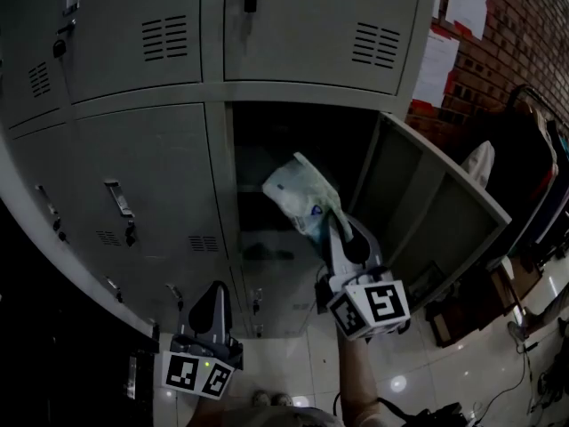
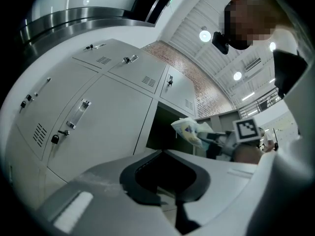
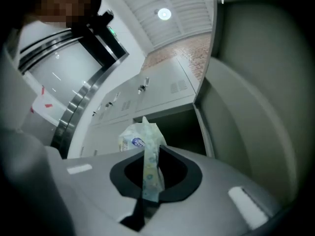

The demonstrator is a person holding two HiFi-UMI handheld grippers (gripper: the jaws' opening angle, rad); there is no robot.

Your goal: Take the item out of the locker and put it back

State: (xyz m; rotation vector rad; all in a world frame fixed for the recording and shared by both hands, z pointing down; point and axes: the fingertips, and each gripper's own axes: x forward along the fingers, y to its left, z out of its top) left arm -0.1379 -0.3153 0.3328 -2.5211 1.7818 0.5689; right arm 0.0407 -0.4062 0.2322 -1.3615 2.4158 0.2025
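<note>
A pale plastic packet with blue print [image 1: 300, 192] hangs in front of the open locker [image 1: 284, 145], at the mouth of its dark compartment. My right gripper [image 1: 336, 222] is shut on the packet's lower edge; in the right gripper view a thin strip of the packet [image 3: 150, 173] is pinched between the jaws, with the packet's body above. The locker door [image 1: 427, 207] stands swung out to the right. My left gripper [image 1: 212, 302] hangs low at the left, before the closed lower lockers, its jaws together on nothing. From the left gripper view the packet [image 2: 189, 129] shows beside the opening.
Closed grey lockers [image 1: 142, 176] with handles and padlocks fill the left and top. A brick wall with pinned papers [image 1: 462, 25] stands at the right, with dark clutter and cables [image 1: 524, 238] on the glossy tiled floor [image 1: 293, 363].
</note>
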